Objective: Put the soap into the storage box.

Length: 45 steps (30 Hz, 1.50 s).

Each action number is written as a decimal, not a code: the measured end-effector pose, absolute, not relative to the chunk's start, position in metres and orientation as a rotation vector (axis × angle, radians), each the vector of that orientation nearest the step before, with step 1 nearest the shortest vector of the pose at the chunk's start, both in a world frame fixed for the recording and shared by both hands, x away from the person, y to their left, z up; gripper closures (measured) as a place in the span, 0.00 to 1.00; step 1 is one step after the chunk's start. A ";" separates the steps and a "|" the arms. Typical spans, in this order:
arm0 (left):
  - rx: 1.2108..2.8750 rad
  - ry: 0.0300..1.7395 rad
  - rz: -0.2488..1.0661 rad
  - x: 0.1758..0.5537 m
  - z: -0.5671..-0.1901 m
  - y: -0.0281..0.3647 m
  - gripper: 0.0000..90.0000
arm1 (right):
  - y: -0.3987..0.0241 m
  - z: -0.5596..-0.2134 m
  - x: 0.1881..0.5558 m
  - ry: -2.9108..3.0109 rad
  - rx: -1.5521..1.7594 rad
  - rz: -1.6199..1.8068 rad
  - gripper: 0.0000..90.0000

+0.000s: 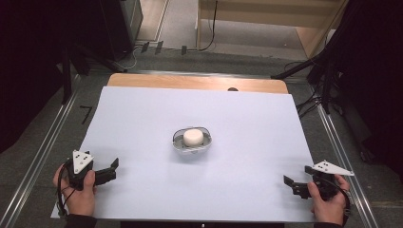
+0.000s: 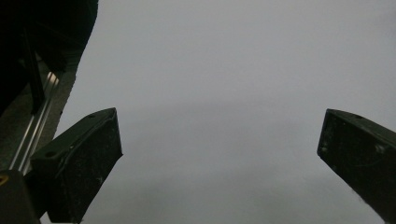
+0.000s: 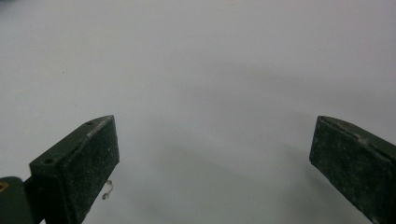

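Note:
A white round block [image 1: 193,137] sits in a small shallow dish [image 1: 179,145] with a dark rim, at the middle of the white sheet [image 1: 142,118]. My left gripper [image 1: 115,167] rests near the sheet's front left corner, held by a hand, jaws spread wide. In the left gripper view my left gripper [image 2: 219,135] stands open over bare white sheet. My right gripper [image 1: 289,183] lies near the front right corner in the other hand. The right gripper view has my right gripper [image 3: 212,140] open too, nothing between its jaws. Both grippers are far from the dish.
The sheet covers a wooden table [image 1: 190,81] whose far edge shows. Metal rails [image 1: 45,142] run along both sides. Dark stand legs [image 1: 304,66] and cables lie on the floor beyond the table; a wooden shelf [image 1: 266,19] stands at the back.

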State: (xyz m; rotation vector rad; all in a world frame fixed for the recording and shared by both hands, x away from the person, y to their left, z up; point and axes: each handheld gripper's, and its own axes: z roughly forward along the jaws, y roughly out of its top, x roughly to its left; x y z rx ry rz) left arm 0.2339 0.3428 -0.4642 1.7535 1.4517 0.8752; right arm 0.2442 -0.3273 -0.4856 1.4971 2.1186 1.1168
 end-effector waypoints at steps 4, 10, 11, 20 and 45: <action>1.756 1.453 0.876 0.234 -0.464 0.343 0.00 | -0.334 -0.486 0.238 2.108 1.489 1.128 0.02; 1.755 1.453 0.876 0.234 -0.464 0.342 0.00 | -0.349 -0.486 0.227 2.062 1.521 1.129 0.02; 1.755 1.453 0.876 0.234 -0.464 0.342 0.00 | -0.352 -0.486 0.226 2.053 1.525 1.132 0.02; 1.756 1.454 0.876 0.234 -0.464 0.342 0.00 | -0.364 -0.488 0.214 1.987 1.525 1.176 0.02; 1.759 1.459 0.872 0.235 -0.464 0.342 0.00 | -0.347 -0.493 0.214 1.953 1.512 1.210 0.02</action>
